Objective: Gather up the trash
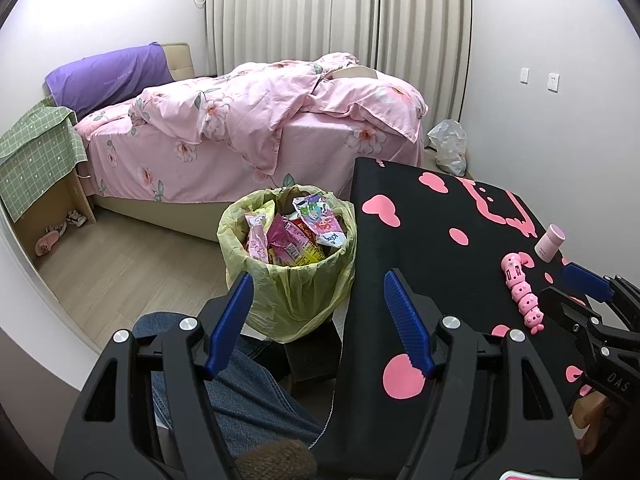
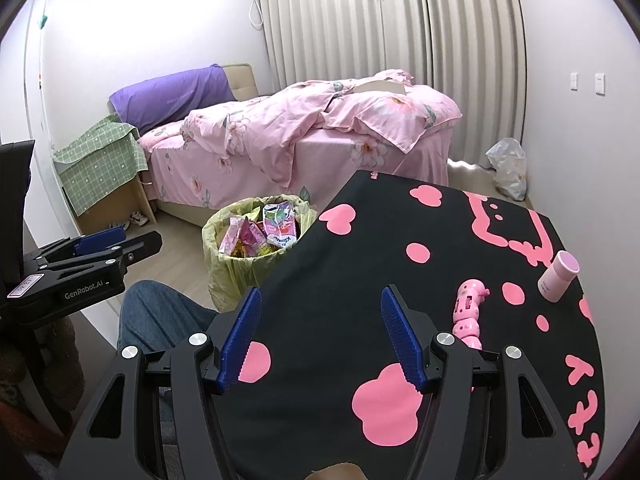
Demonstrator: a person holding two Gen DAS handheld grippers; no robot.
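Note:
A trash bin lined with a yellow-green bag (image 1: 296,280) stands on the floor left of the table, full of colourful snack wrappers (image 1: 298,232); it also shows in the right wrist view (image 2: 240,264). My left gripper (image 1: 320,316) is open and empty, held near the bin's front rim and the table's left edge. My right gripper (image 2: 320,332) is open and empty, above the black table mat (image 2: 400,280). The right gripper also shows at the right edge of the left wrist view (image 1: 592,284). The left gripper shows at the left of the right wrist view (image 2: 108,244).
A pink jointed toy (image 2: 468,312) and a small pink bottle (image 2: 558,276) sit on the mat's right side. A bed with pink floral bedding (image 1: 260,128) fills the back. A white plastic bag (image 1: 448,146) lies in the far corner. A person's jeans-clad knee (image 1: 240,392) is below.

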